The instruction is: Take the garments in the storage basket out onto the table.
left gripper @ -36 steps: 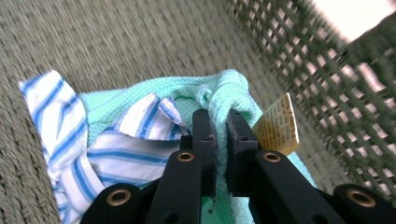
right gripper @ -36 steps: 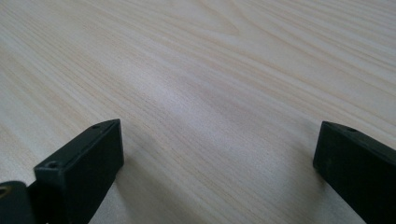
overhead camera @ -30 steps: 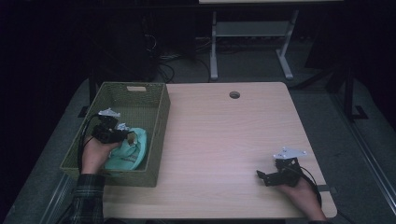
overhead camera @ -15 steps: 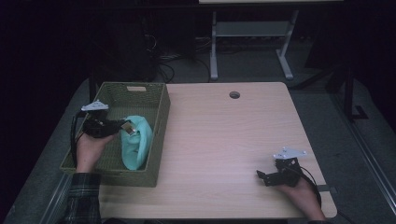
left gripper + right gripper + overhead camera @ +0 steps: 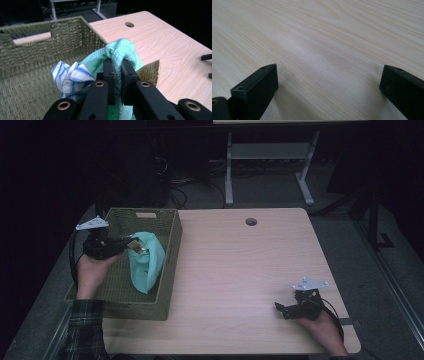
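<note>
Left gripper view: I have my left gripper clenched on a fold of the green cloth, which hangs below my jaws over the wicker basket. My right gripper rests released, bare table between its jaws.

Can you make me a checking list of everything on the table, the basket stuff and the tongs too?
Surface: pale wooden table, round hole near the far edge.
Job's things: mint green cloth pinched and hanging over the green woven basket; blue striped cloth beside it in the basket.
Clutter: nothing seen.
Grippers: left tongs shut on the green cloth; right tongs open, low over bare table.
Cables: black cable trailing from the left tongs; more cables on the floor.
Surroundings: dark room, metal frame legs behind.
</note>
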Demonstrator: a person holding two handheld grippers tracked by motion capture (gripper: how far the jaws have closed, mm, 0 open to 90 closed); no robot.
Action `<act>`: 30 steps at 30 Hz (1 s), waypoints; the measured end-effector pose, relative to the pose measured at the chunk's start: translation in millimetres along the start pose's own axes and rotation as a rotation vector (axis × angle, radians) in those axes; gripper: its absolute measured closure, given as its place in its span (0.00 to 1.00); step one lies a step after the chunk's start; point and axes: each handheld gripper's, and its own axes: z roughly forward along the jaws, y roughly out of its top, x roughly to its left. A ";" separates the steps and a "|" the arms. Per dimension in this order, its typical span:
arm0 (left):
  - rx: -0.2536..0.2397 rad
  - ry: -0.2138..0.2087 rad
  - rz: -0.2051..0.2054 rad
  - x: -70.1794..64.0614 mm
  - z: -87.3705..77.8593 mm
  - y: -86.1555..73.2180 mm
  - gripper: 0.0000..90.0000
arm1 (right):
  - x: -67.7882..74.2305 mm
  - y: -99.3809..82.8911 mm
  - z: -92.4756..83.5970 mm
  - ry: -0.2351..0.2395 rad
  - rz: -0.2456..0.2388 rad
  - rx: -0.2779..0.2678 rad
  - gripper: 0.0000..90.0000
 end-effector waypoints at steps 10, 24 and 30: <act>-0.040 -0.036 0.004 -3.1 -7.7 19.0 0.94 | 0.0 0.0 0.1 -0.001 0.002 -0.002 0.01; -0.095 -0.083 0.059 -21.8 -14.7 52.7 0.94 | 0.0 0.0 0.1 -0.001 0.003 -0.002 0.02; -0.127 -0.127 0.080 -34.1 -14.0 68.8 0.94 | 0.0 0.0 0.1 -0.001 0.003 -0.002 0.02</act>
